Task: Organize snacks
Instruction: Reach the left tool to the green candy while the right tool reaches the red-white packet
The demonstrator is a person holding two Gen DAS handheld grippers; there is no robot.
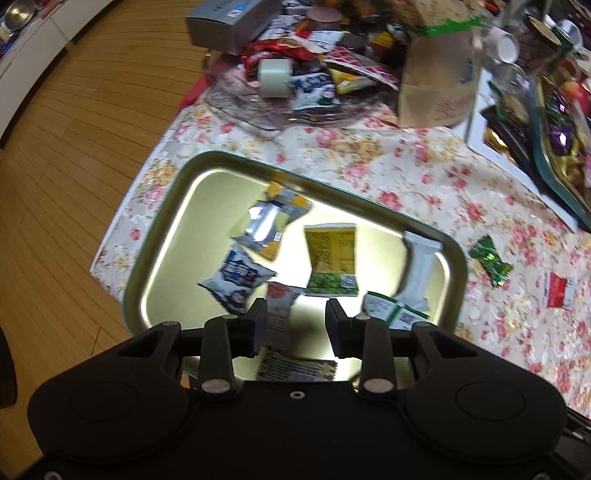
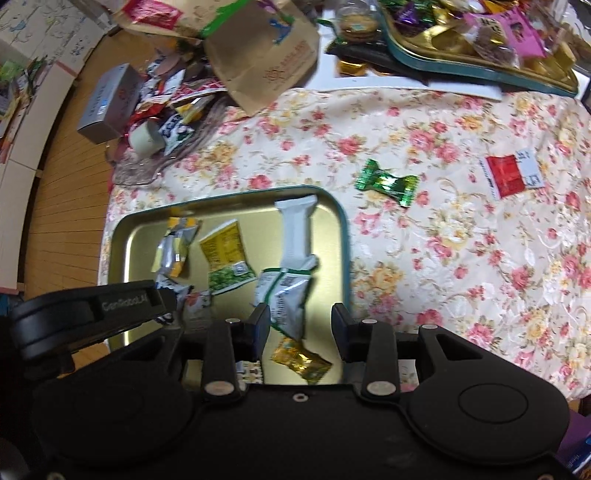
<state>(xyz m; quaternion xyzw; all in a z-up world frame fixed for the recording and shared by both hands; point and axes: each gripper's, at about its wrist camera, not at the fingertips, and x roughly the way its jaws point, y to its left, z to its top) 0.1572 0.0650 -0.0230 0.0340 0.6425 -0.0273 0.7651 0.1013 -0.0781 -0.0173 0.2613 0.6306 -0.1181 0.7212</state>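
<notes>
A gold metal tray (image 1: 162, 258) with a teal rim sits on the floral tablecloth and holds several snack packets, among them a yellow-green packet (image 1: 332, 262), a long white bar (image 1: 417, 269) and a blue-white packet (image 1: 236, 277). The tray also shows in the right wrist view (image 2: 140, 236), with a gold-wrapped candy (image 2: 301, 360) at its near edge. A green candy (image 2: 388, 182) and a red-white packet (image 2: 511, 175) lie loose on the cloth to the right. My left gripper (image 1: 295, 325) is open and empty above the tray's near edge. My right gripper (image 2: 301, 328) is open and empty above the gold candy.
A pile of snack wrappers, a grey box (image 1: 229, 22), a tape roll (image 1: 275, 77) and a brown paper bag (image 1: 439, 81) crowd the far side. A second teal tray of chocolates (image 2: 480, 44) stands at the far right. The table edge and wood floor (image 1: 74, 147) are on the left.
</notes>
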